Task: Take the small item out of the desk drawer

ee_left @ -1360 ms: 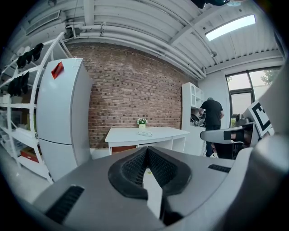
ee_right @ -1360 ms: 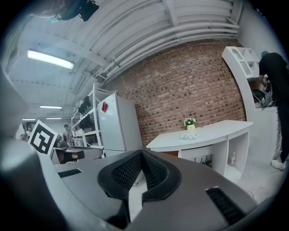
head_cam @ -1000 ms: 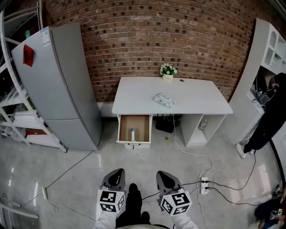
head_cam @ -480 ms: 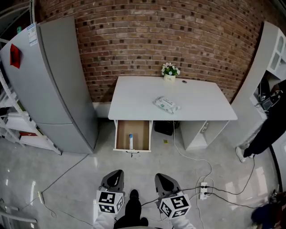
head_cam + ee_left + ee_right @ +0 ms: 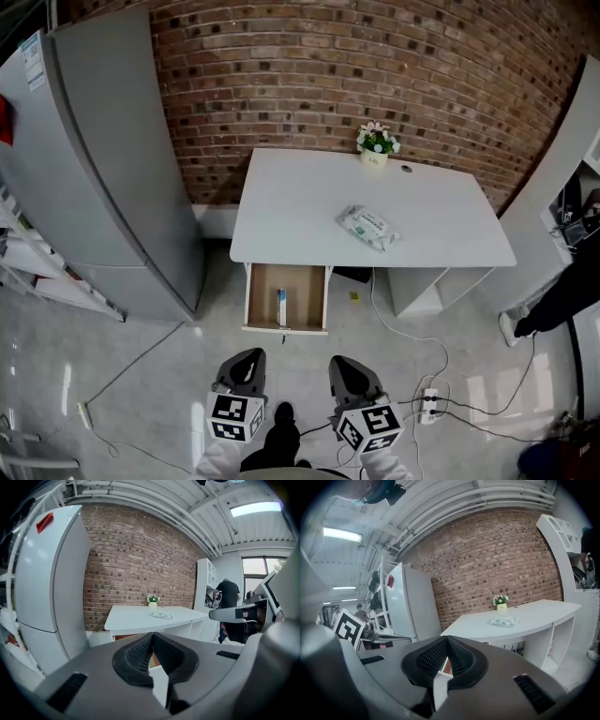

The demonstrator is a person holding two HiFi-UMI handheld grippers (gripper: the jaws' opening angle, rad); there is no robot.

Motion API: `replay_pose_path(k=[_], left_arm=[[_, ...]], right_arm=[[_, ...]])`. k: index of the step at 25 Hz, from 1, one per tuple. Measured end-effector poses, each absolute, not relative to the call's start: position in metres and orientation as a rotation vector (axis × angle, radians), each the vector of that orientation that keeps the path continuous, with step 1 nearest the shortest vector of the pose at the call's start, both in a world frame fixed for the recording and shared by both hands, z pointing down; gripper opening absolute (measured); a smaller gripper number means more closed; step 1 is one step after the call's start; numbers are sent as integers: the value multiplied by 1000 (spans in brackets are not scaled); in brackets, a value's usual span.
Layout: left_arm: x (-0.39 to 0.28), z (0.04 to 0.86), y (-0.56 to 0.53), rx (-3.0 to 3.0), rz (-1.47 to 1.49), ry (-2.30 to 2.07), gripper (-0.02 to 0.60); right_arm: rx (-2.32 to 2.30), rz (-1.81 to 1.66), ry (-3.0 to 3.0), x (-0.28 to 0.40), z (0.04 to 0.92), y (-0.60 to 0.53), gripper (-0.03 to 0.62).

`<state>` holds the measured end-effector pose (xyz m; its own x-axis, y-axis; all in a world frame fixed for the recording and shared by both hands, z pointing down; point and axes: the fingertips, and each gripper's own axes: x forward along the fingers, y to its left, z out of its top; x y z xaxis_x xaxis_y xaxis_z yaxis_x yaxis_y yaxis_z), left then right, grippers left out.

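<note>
Finding: the left gripper (image 5: pixel 153 635) and the right gripper (image 5: pixel 446 639) both have their jaws pressed together with nothing between them. They are held low in front of the person, well apart from the desk (image 5: pixel 309 206).

Location of the task item: the drawer (image 5: pixel 256 298) stands pulled out under the desk's left end, at 12 o'clock from the grippers. The small item (image 5: pixel 281 307), slim and white with a blue end, lies lengthwise near the middle of the drawer floor, towards the front.

Step in hand, as judged: the approach to the drawer; no reach has begun.

Recommendations:
- Close in on the drawer before reaching.
- Part the jaws of the working gripper above the drawer, not inside it.
- Come down from above and set the jaws across the item's narrow width.
- Keep clear of the drawer's side walls and of the desk edge overhanging at 12 o'clock.
- Mind the cables and the power strip (image 5: pixel 429 405) on the floor at 3 o'clock.

Comparison of views: only the head view shows the drawer's interior and the item. Both gripper views look nearly level and show the desk top, the packet (image 5: pixel 367 228) and the flower pot (image 5: pixel 377 142), but not the item. The left gripper view shows a person standing by the white shelving at 3 o'clock, where the head view catches only part of that figure at its right edge.
</note>
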<state>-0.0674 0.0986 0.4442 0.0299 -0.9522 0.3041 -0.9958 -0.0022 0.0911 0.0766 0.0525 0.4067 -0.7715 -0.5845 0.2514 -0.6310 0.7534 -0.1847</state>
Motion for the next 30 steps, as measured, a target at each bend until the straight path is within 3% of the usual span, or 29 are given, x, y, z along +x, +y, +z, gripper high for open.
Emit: replay_pose_path(k=[30], left_arm=[[-119, 498, -49, 1974, 274, -1913, 20]], right_arm=[[955, 384, -2738, 17, 427, -92, 26]])
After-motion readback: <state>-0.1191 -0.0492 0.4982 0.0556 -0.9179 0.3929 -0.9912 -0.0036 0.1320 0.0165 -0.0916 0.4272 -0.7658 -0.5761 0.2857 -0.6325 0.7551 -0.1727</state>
